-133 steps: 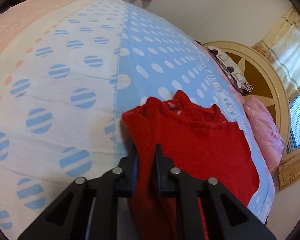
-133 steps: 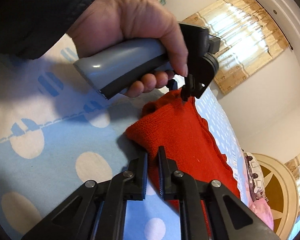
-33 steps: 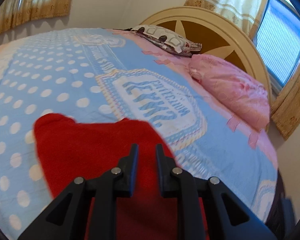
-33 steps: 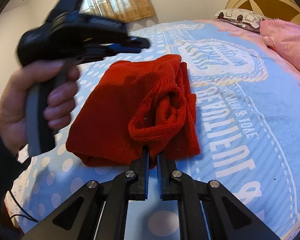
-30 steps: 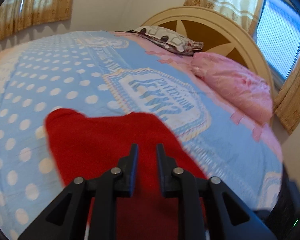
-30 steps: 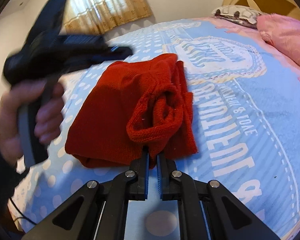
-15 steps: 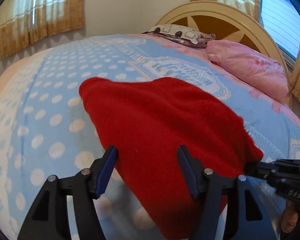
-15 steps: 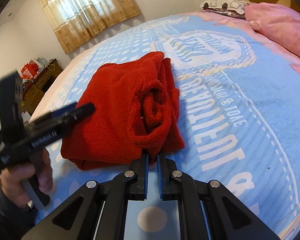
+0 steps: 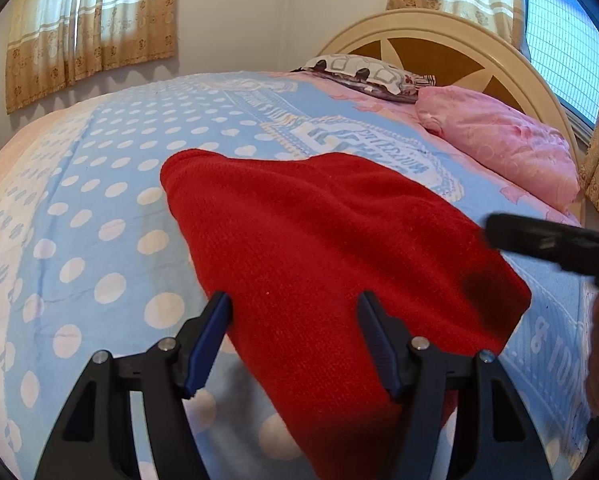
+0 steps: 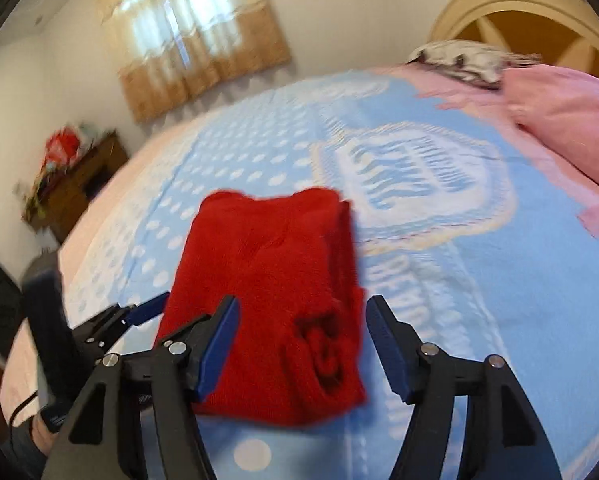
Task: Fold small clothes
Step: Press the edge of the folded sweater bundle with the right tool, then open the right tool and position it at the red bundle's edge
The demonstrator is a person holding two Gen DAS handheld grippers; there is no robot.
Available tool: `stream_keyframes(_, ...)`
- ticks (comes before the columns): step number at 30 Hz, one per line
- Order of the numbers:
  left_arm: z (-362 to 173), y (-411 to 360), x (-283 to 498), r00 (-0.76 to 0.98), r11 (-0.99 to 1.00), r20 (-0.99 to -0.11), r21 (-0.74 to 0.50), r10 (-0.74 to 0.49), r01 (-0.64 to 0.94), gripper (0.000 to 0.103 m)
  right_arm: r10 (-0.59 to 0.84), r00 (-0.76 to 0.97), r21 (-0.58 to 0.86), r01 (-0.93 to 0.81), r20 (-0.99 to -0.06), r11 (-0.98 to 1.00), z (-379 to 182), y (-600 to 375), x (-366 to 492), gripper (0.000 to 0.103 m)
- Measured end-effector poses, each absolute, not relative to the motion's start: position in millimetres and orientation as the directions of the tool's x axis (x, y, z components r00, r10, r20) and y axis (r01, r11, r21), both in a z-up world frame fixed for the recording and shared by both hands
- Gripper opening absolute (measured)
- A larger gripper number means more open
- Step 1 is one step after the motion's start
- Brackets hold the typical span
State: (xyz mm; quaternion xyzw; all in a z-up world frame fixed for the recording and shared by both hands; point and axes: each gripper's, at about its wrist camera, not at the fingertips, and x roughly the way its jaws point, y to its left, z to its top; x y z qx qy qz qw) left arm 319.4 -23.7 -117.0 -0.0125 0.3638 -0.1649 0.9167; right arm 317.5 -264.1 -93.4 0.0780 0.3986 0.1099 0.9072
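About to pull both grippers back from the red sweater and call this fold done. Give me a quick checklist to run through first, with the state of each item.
1. Left gripper open, holding nothing: ok.
2. Right gripper open, holding nothing: ok.
3. Red sweater lies folded on the blue dotted blanket: ok.
4. Fold is tidy: not ok; a rolled bunch of knit sits loose at the near right edge.
5. Sweater free of both grippers' fingers: cannot tell; the right wrist view is blurred, and in the left wrist view the fingers overlap the cloth.
6. Sweater apart from the pink pillow: ok.
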Motion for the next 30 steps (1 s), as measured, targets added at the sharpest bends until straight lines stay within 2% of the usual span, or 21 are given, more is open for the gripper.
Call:
stream_keyframes(1,-117.1,-23.6,319.1,0.681,0.945,-0.663,-0.144,-0.312,0.293,0.068,0.262,0.645,0.226,-0.140,-0.718,0.964,-97.0,-262.8,321.6,0.066)
stream_keyframes(2,-117.1,-23.3,319.2,0.681,0.945,-0.663,-0.145,-0.313,0.293,0.068,0.257,0.629,0.225,-0.132,-0.733,0.965,-103.0,-262.1,329.9,0.056)
stream_keyframes(3,-117.0,-23.1,319.3,0.680,0.945,-0.662,-0.147,-0.314,0.293,0.068,0.246,0.616,0.218,-0.123,-0.748,0.968,-108.5,-261.9,335.7,0.044)
stream_keyframes(4,-117.0,-22.6,319.3,0.679,0.944,-0.663,-0.151,-0.316,0.292,0.068,0.235,0.597,0.209,-0.115,-0.767,0.971,-115.1,-262.7,341.6,0.025)
stream_keyframes(6,-116.7,-22.4,318.8,0.676,0.943,-0.663,-0.157,-0.321,0.294,0.069,0.251,0.585,0.237,-0.102,-0.772,0.966,-123.3,-270.3,346.5,0.022)
stream_keyframes(8,-116.0,-22.7,317.2,0.675,0.942,-0.663,-0.162,-0.325,0.295,0.075,0.253,0.587,0.240,-0.100,-0.769,0.965,-123.1,-273.5,345.6,0.018)
stream_keyframes(12,-114.4,-25.3,310.8,0.661,0.934,-0.666,-0.172,-0.345,0.314,0.076,0.225,0.600,0.210,-0.095,-0.767,0.973,-120.4,-277.5,342.2,0.017)
stream_keyframes(17,-121.9,-28.0,306.0,0.648,0.940,-0.690,-0.155,-0.323,0.304,0.089,0.227,0.564,0.211,-0.095,-0.794,0.973,-135.5,-282.5,354.0,0.017)
stream_keyframes(18,-122.9,-25.4,306.6,0.642,0.938,-0.690,-0.175,-0.333,0.298,0.089,0.238,0.563,0.228,-0.089,-0.792,0.970,-135.2,-285.5,354.7,0.019)
stream_keyframes(22,-123.8,-22.4,306.4,0.639,0.935,-0.686,-0.201,-0.347,0.292,0.089,0.283,0.590,0.289,-0.086,-0.756,0.953,-116.1,-292.8,353.5,0.034)
stream_keyframes(24,-125.2,-23.7,306.0,0.636,0.934,-0.688,-0.203,-0.350,0.295,0.089,0.272,0.610,0.258,-0.113,-0.744,0.960,-104.5,-287.0,358.7,0.035)
stream_keyframes(26,-125.7,-23.8,304.7,0.635,0.932,-0.685,-0.209,-0.356,0.296,0.089,0.259,0.593,0.233,-0.122,-0.762,0.965,-100.9,-281.2,375.6,0.035)
stream_keyframes(29,-128.5,-22.5,302.5,0.630,0.929,-0.685,-0.226,-0.366,0.294,0.092,0.303,0.483,0.287,-0.109,-0.822,0.952,-120.5,-280.2,412.0,0.035)
stream_keyframes(30,-129.6,-22.0,302.0,0.626,0.926,-0.684,-0.235,-0.374,0.296,0.092,0.300,0.465,0.285,-0.105,-0.833,0.953,-127.3,-279.2,421.7,0.032)
